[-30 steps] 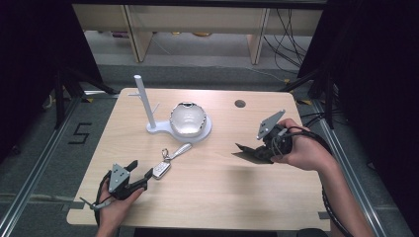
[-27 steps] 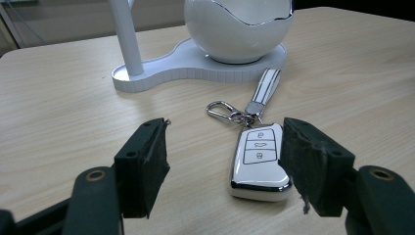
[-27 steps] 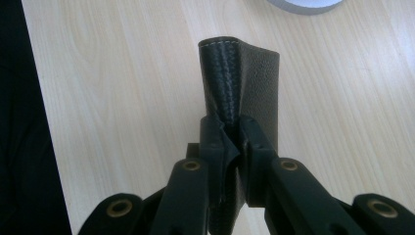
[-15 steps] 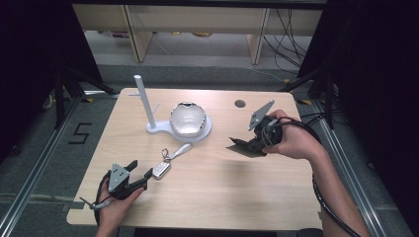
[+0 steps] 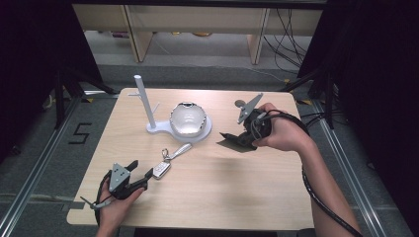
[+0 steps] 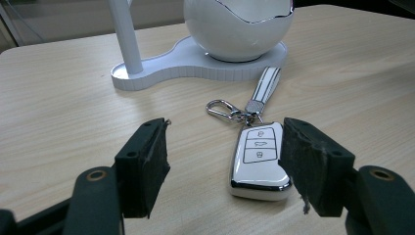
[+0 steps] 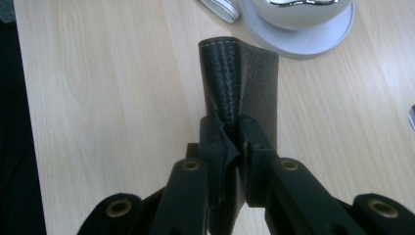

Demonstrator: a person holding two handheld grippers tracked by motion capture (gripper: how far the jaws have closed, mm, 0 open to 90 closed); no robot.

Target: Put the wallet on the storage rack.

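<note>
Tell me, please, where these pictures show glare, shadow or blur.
High view: dark surroundings, and the black leather pouch casts a shadow on the table. Left gripper view: the white orb has bright highlights, and the car key fob is sharp. Right gripper view: the pouch is sharp, with slightly soft corners.

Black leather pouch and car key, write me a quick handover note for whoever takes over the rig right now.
Right tongs: shut on the black leather pouch, held above the table, right of the white stand.
Left tongs: open, low over the table, with the car key lying flat between the jaws, close to the right-hand pad; not gripped.
Key's strap and clasp point toward the stand's round bowl.
Done: pouch picked up.
Left: probably grip the key and bring key and pouch together; whether the key belongs in the pouch is a guess.
</note>
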